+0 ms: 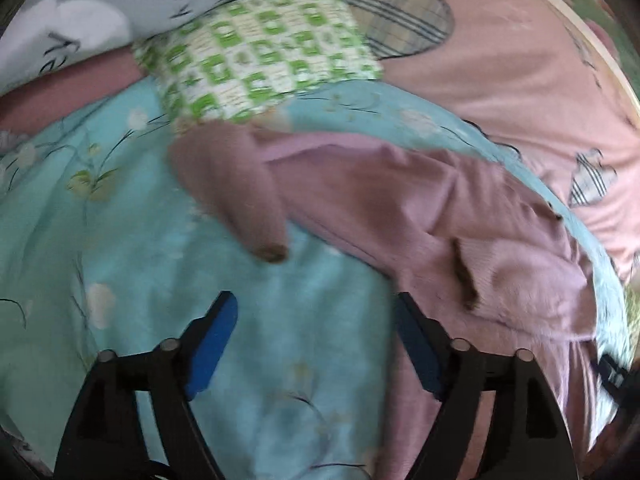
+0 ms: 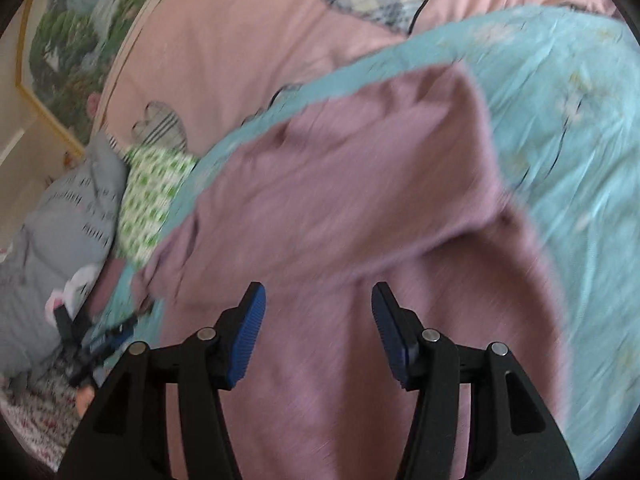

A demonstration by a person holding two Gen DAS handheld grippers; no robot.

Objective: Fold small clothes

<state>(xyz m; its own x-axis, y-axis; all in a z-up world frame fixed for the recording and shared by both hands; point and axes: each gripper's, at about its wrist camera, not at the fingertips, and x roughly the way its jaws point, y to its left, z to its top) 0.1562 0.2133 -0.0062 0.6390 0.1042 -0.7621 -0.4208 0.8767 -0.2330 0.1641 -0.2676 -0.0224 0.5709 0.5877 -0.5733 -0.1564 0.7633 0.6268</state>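
A mauve-pink long-sleeved garment (image 1: 420,216) lies spread on a light blue floral quilt (image 1: 120,240), one sleeve (image 1: 240,200) folded across toward the left. My left gripper (image 1: 316,312) hangs open above the quilt, just left of the garment's edge, with nothing between its blue pads. In the right wrist view the same garment (image 2: 340,200) fills the middle, and my right gripper (image 2: 318,304) is open over it, its pads apart and holding nothing. Both views are blurred by motion.
A folded green-and-white checked cloth (image 1: 260,52) lies beyond the garment, beside a grey printed pillow (image 1: 80,20). A pink sheet with plaid heart patches (image 1: 520,80) covers the bed behind. A framed landscape picture (image 2: 68,48) hangs at far left.
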